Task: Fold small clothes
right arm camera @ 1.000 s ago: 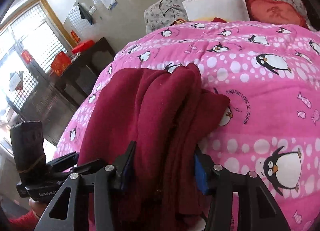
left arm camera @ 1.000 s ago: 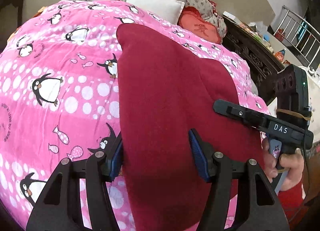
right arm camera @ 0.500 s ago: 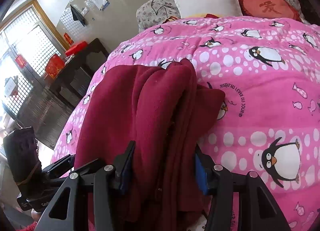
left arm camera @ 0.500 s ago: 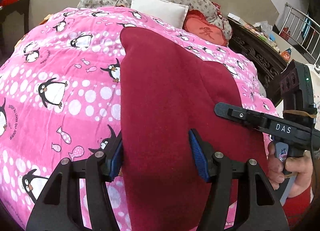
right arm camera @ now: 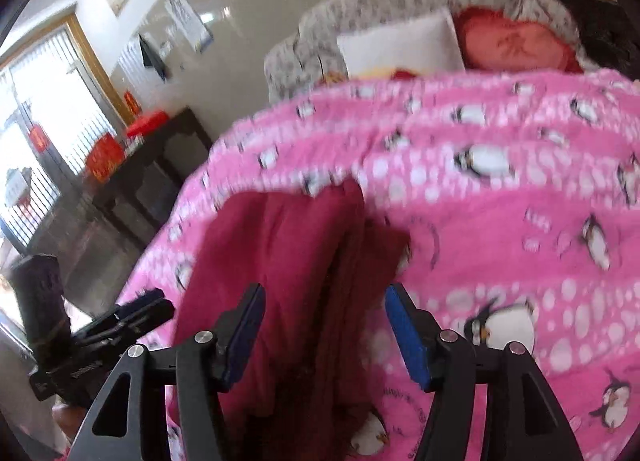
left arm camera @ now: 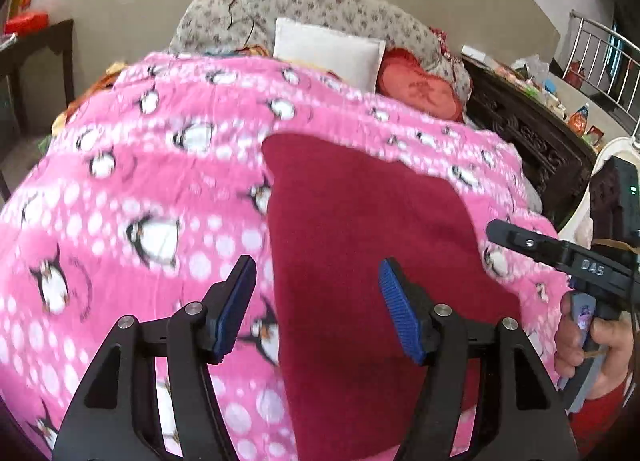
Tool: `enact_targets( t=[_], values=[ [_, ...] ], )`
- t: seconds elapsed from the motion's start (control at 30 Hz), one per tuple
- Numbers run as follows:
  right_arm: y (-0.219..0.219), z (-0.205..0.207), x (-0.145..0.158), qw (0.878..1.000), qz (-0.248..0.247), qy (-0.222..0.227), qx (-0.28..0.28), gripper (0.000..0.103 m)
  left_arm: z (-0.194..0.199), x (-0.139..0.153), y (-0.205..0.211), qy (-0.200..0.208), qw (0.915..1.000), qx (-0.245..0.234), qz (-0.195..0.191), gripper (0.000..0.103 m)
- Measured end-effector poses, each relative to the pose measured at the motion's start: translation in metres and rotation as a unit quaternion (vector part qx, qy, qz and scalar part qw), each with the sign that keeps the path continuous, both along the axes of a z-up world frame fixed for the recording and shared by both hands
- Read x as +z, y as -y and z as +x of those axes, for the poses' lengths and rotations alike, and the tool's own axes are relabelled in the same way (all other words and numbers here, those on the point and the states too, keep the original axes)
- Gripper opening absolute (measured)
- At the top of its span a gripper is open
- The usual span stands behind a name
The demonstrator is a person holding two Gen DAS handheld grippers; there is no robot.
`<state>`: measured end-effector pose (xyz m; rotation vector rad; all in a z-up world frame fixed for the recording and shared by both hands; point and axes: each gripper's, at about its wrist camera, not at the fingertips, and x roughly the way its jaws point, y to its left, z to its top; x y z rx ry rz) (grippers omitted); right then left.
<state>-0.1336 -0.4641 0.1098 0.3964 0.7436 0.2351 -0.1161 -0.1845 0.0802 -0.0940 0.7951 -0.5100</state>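
A dark red garment (left arm camera: 360, 253) lies folded flat on the pink penguin blanket (left arm camera: 152, 189). My left gripper (left arm camera: 318, 303) is open and empty, raised above the garment's near left edge. The right gripper shows at the right of the left wrist view (left arm camera: 560, 253), held in a hand. In the right wrist view the garment (right arm camera: 288, 261) shows stacked folds, and my right gripper (right arm camera: 324, 335) is open and empty above its near end. The left gripper (right arm camera: 132, 313) shows at the left there.
A white pillow (left arm camera: 328, 51), a red cushion (left arm camera: 416, 91) and a floral bedding roll (left arm camera: 320, 9) lie at the bed's head. Dark carved furniture (left arm camera: 532, 141) stands right of the bed. A dark table (right arm camera: 152, 177) stands beside the bed near a window.
Both grippers have lifted up and back from the garment, which stays flat on the blanket. The views are blurred by motion and show more of the room.
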Motion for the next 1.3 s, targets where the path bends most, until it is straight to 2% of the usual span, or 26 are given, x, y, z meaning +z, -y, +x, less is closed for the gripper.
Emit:
enact_targets(
  t=[0.1,0.13,0.2,0.27,0.33,0.4,0.47,0.5,0.57,0.7,0.77,0.87,0.97,1.07,1.13,1.2,1.23,1.3],
  values=[
    [-0.005,0.016,0.004,1.0,0.0,0.003,0.006,0.059,0.011,0.003,0.009,-0.002,1.0,-0.001,-0.008,0.065],
    [-0.008,0.022,0.002,1.0,-0.006,-0.001,0.005,0.054,0.014,0.002,0.012,-0.002,1.0,0.001,-0.006,0.065],
    [-0.017,0.041,-0.008,0.999,-0.03,-0.016,0.014,0.015,0.021,-0.003,0.021,-0.011,0.9999,0.001,-0.003,0.065],
    [-0.02,0.053,-0.013,0.998,-0.05,-0.023,0.015,0.011,0.027,-0.007,0.03,-0.019,0.9998,-0.005,0.001,0.065],
    [-0.018,0.053,-0.008,0.998,-0.065,-0.008,0.015,0.01,0.03,-0.009,0.038,-0.011,0.9998,0.0,0.016,0.065],
    [-0.017,0.055,-0.004,0.996,-0.094,0.003,0.001,0.009,0.036,-0.015,0.046,-0.007,0.9996,0.005,0.028,0.069],
    [-0.02,0.067,-0.016,0.989,-0.146,-0.008,-0.015,0.009,0.041,-0.025,0.053,-0.012,0.9991,0.01,0.04,0.071],
    [-0.019,0.072,-0.024,0.987,-0.156,-0.018,-0.019,0.008,0.042,-0.029,0.056,-0.013,0.9987,0.01,0.047,0.071],
    [-0.011,0.076,-0.037,0.99,-0.135,-0.032,-0.017,0.008,0.038,-0.033,0.063,0.003,0.9973,0.009,0.072,0.072],
    [0.006,0.051,-0.016,0.998,-0.058,-0.015,-0.029,0.012,0.029,-0.035,0.067,0.028,0.995,0.002,0.096,0.075],
    [0.0,0.027,0.001,0.999,-0.042,0.004,-0.001,0.012,0.031,-0.034,0.061,0.015,0.9966,0.002,0.081,0.075],
    [-0.025,-0.006,0.017,0.996,-0.075,0.024,0.046,0.013,0.028,-0.029,0.047,-0.009,0.9992,0.004,0.038,0.075],
    [-0.047,-0.025,0.017,0.992,-0.084,0.028,0.086,0.012,0.025,-0.025,0.033,-0.03,0.9994,0.012,0.009,0.075],
    [-0.062,-0.034,0.005,0.987,-0.115,0.02,0.112,0.013,0.022,-0.027,0.018,-0.045,0.9983,0.03,-0.02,0.075],
    [-0.066,-0.038,-0.011,0.979,-0.167,0.008,0.116,0.013,0.02,-0.036,0.02,-0.059,0.9979,0.026,-0.011,0.075],
    [-0.059,-0.041,-0.026,0.974,-0.194,-0.004,0.116,0.015,0.017,-0.046,0.025,-0.074,0.9971,0.017,-0.003,0.076],
    [-0.053,-0.044,-0.032,0.974,-0.189,-0.006,0.122,0.016,0.015,-0.05,0.027,-0.073,0.9972,0.014,-0.007,0.078],
    [-0.04,-0.044,-0.042,0.982,-0.146,-0.01,0.115,0.017,0.01,-0.053,0.03,-0.066,0.9976,0.018,-0.009,0.08]
  ],
)
